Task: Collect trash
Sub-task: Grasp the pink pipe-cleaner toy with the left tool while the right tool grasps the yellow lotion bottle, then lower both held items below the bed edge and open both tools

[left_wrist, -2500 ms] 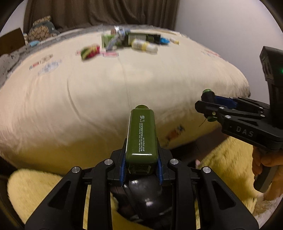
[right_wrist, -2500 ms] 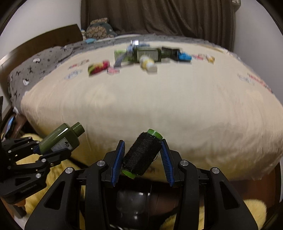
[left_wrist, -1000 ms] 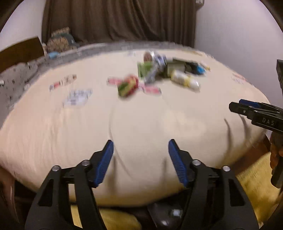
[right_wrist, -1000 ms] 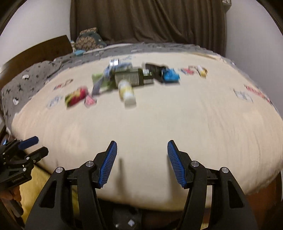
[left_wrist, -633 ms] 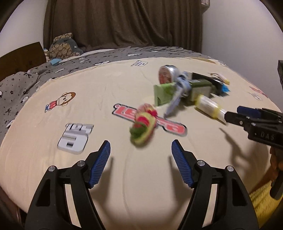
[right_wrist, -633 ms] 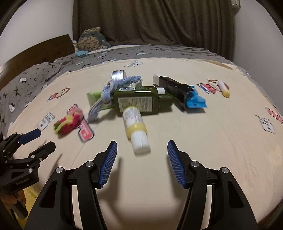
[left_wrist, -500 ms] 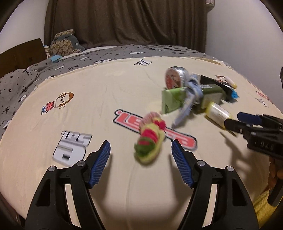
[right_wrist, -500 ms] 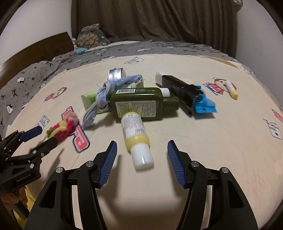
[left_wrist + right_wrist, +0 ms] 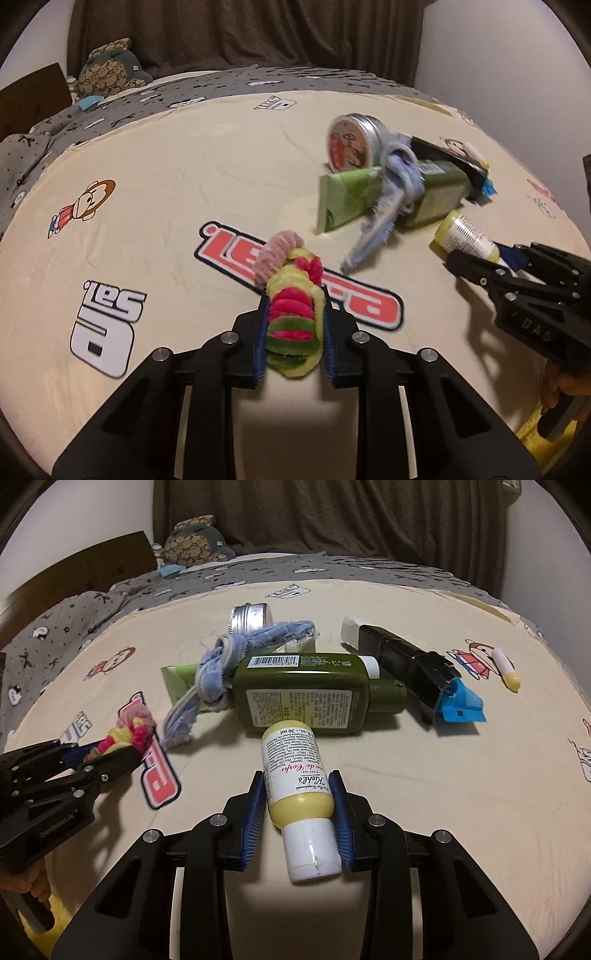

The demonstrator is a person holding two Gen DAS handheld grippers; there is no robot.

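Note:
My left gripper point(image 9: 293, 301) is shut on a fuzzy pink, green and yellow bundle point(image 9: 293, 317) lying on the cream bedspread point(image 9: 177, 192). My right gripper point(image 9: 297, 779) is closed around a small yellow bottle with a white cap point(image 9: 299, 790), which lies with its cap toward me. Behind it lie a big green bottle point(image 9: 306, 694), a blue rag point(image 9: 229, 657), a light green tube point(image 9: 343, 201), a round tin point(image 9: 352, 142), a black box with blue wrapper point(image 9: 417, 664) and a small yellow-tipped stick point(image 9: 506, 668). The right gripper also shows in the left wrist view point(image 9: 480, 264); the left one shows in the right wrist view point(image 9: 110, 753).
A grey patterned blanket point(image 9: 110, 590) and a plush toy point(image 9: 195, 542) lie at the head of the bed. A dark curtain point(image 9: 332, 517) hangs behind. A yellow fluffy rug point(image 9: 535, 439) shows below the bed's near edge.
Both grippers were open and empty above the bed. They have moved forward and down; the left has closed on the fuzzy bundle and the right on the yellow bottle.

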